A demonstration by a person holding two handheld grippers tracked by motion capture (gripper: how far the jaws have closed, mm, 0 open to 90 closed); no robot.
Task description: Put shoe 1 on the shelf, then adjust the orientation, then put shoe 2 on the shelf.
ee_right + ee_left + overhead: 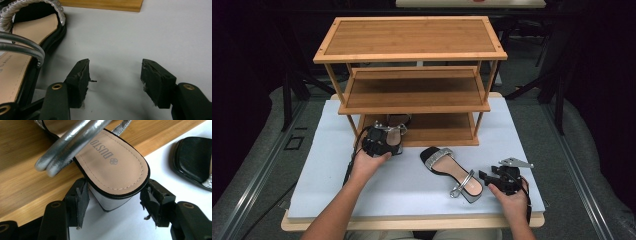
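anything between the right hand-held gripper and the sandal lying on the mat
Nothing. In the high view, bare white mat separates the right hand-held gripper from the sandal; the right gripper view shows its open jaws beside the sandal, not touching it.

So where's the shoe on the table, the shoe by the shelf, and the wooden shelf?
Sandal on the table [451,171]: high view, on its tan insole.
Sandal at the shelf [112,167]: left gripper view, on its heel insole.
Wooden shelf [409,36]: high view, on its top board.
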